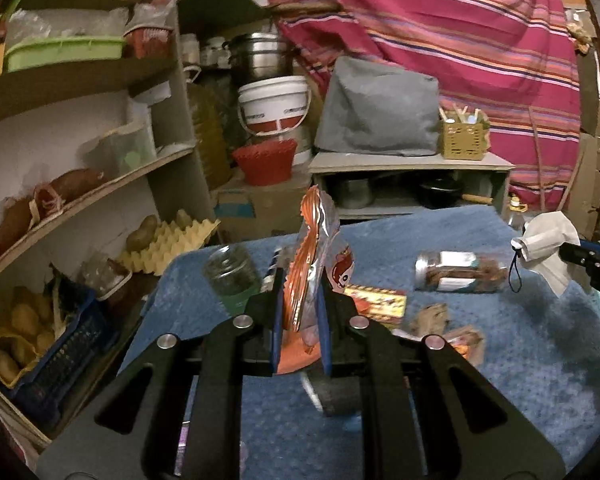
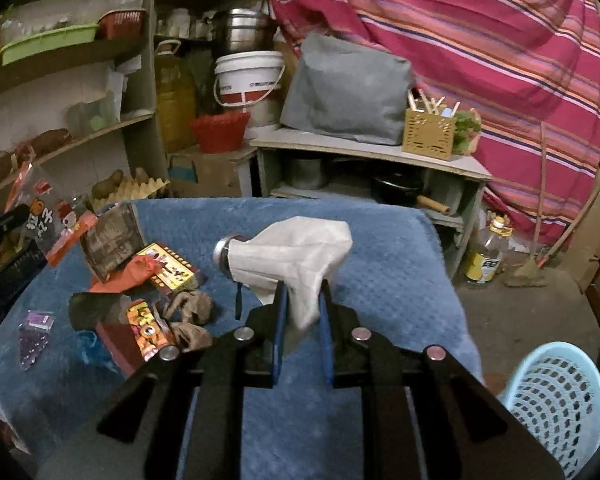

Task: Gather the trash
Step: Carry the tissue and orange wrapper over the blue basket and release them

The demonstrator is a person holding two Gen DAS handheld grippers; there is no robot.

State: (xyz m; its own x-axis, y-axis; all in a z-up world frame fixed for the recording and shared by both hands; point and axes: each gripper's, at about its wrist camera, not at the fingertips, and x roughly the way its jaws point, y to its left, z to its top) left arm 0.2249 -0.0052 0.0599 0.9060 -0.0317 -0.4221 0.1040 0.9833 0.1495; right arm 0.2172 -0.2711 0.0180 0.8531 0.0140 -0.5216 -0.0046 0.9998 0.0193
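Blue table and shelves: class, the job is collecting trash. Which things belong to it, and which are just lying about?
Job:
left gripper holding snack wrapper
right gripper holding face mask
pale blue basket
crumpled brown paper

Lying about:
white bucket
egg tray
steel pot

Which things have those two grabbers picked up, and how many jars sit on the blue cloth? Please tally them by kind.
Snack wrapper, held in the left gripper: 1
Face mask, held in the right gripper: 1
Jars on the blue cloth: 2, namely the clear jar and the jar lying on its side
Total: 4
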